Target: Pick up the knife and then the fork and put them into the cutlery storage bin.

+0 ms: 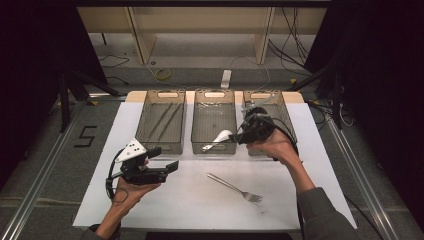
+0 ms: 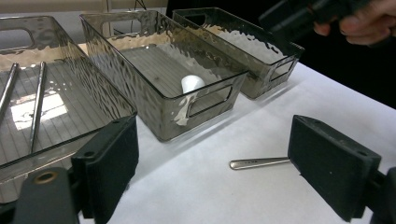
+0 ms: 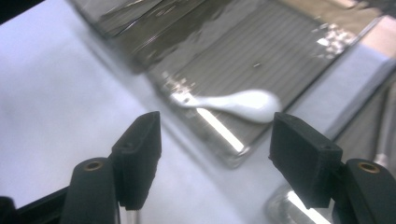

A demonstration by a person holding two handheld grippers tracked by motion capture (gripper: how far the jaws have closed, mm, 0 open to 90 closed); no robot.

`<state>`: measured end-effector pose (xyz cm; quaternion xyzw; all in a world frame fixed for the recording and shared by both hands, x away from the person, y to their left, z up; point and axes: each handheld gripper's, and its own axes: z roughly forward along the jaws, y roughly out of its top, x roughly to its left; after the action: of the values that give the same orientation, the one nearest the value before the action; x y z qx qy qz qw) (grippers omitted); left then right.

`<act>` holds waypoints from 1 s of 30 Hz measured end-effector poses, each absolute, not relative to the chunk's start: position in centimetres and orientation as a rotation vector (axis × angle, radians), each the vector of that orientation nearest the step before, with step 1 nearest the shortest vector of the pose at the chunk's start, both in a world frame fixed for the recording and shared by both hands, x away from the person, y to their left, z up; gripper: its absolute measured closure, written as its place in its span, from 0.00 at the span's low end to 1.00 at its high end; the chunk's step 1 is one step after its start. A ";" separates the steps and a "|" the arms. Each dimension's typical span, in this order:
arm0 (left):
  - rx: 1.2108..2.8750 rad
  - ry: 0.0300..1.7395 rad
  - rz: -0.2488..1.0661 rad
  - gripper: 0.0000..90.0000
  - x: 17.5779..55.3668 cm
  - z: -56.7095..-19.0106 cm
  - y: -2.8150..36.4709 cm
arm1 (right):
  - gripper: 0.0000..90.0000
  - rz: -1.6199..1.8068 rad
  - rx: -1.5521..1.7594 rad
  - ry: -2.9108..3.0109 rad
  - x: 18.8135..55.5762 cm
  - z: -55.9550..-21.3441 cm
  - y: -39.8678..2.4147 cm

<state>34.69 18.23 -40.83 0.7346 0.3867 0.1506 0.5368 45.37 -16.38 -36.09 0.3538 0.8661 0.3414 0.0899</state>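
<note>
- right gripper [image 1: 239,136] hangs over the front edge of the middle bin [image 1: 214,145], jaws spread wide with nothing between them.
- in the right gripper view the black jaws frame the white spoon [image 3: 243,103] from above, the gripper [image 3: 215,154] well clear of it.
- spoon [image 1: 220,138] lies in the middle bin, bowl towards the right, handle resting against the front wall.
- from the left gripper view the spoon [image 2: 190,86] shows white through the bin's rippled front wall.
- left gripper [image 1: 167,159] hovers low over the counter [image 1: 200,200] near its left front, jaws spread and empty.
- in its own view the left gripper [image 2: 212,172] looks across at the three bins; a fork handle [image 2: 257,163] lies on the counter between the jaws, untouched.
- fork [image 1: 235,187] lies on the white counter, in front of the middle and right bins, tines towards the person, well apart from both grippers.
- left bin [image 1: 161,122] holds two long thin sticks [image 1: 165,120] lying lengthwise.
- right bin [image 1: 275,107] sits partly behind the right hand [image 1: 274,146]; what's in it i cannot tell.
- three bins stand side by side at the far part of the counter, close but not touching.
</note>
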 end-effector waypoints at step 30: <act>1.748 0.909 0.358 0.18 34.6 -40.7 18.3 | 0.40 0.804 0.935 2.811 39.8 -42.0 -14.9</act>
<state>34.58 18.26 -40.75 0.7351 0.3823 0.1506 0.5393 39.78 -14.90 -42.04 0.3043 0.9152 0.2619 0.0359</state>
